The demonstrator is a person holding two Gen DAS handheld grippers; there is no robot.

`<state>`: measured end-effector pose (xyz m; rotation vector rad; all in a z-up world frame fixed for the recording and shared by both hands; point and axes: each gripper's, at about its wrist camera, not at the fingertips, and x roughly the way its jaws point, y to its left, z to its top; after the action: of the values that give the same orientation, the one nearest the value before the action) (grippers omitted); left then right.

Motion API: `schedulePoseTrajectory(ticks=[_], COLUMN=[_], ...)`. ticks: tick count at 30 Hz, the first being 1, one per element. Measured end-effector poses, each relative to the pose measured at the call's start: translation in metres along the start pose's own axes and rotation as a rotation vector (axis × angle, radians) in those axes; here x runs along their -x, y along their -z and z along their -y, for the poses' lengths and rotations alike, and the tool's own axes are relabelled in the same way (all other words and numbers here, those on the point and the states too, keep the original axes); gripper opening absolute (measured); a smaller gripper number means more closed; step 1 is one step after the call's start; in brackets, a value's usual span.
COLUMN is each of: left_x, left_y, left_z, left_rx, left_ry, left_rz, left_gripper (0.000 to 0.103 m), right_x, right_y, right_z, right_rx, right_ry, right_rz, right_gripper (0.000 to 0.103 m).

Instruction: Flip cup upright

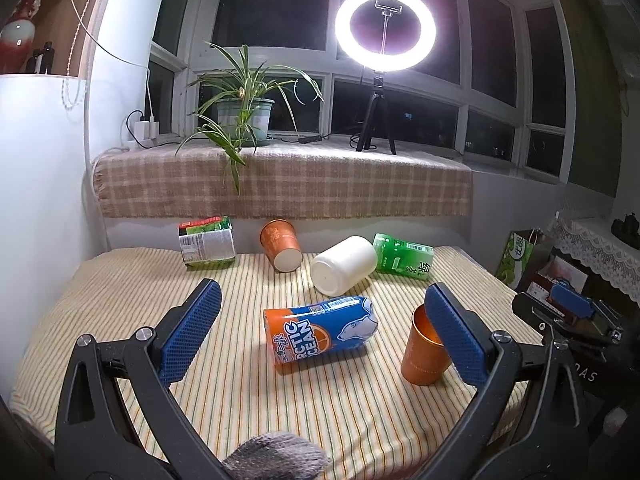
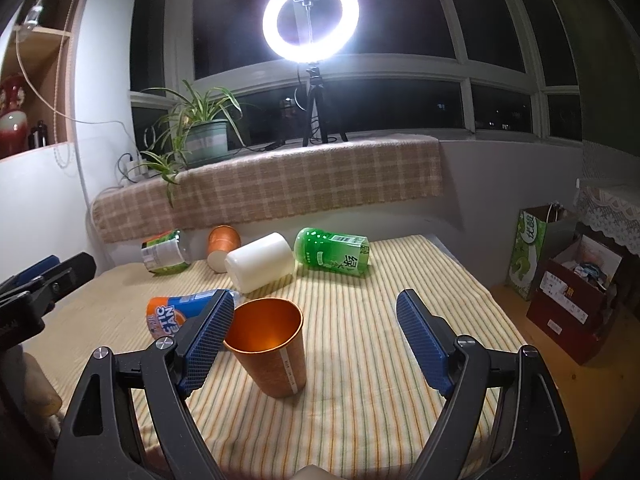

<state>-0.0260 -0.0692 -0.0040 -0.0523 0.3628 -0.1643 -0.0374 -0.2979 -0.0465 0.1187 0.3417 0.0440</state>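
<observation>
An orange cup (image 2: 268,350) stands upright on the striped tablecloth, mouth up. It sits between the fingers of my open right gripper (image 2: 316,336), close to the left finger, with a wide gap to the right one. In the left wrist view the same cup (image 1: 424,350) shows partly behind my right finger. My left gripper (image 1: 320,334) is open and empty, above a lying blue and orange can (image 1: 320,330). A second orange cup (image 1: 281,245) lies on its side at the back, base toward me; it also shows in the right wrist view (image 2: 222,248).
A white cup (image 1: 344,266) lies on its side mid-table. A green bottle (image 1: 404,256) and a green-labelled can (image 1: 206,246) lie at the back. The table (image 1: 120,280) meets a wall at left. Boxes and a bag (image 2: 568,276) stand on the floor at right.
</observation>
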Motion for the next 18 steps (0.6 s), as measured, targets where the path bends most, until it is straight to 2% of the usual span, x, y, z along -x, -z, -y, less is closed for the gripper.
schedulePoseTrajectory(ticks=[18], left_x=[0.0061], left_y=[-0.0012], left_z=[-0.0064], left_rx=[0.010], left_ry=[-0.016], left_rz=[0.015], left_gripper=[0.103], right_x=[0.0005], right_y=[0.0039], right_z=[-0.0030], right_rx=[-0.009], right_ry=[-0.010], right_rz=[-0.021], right_gripper=[0.084])
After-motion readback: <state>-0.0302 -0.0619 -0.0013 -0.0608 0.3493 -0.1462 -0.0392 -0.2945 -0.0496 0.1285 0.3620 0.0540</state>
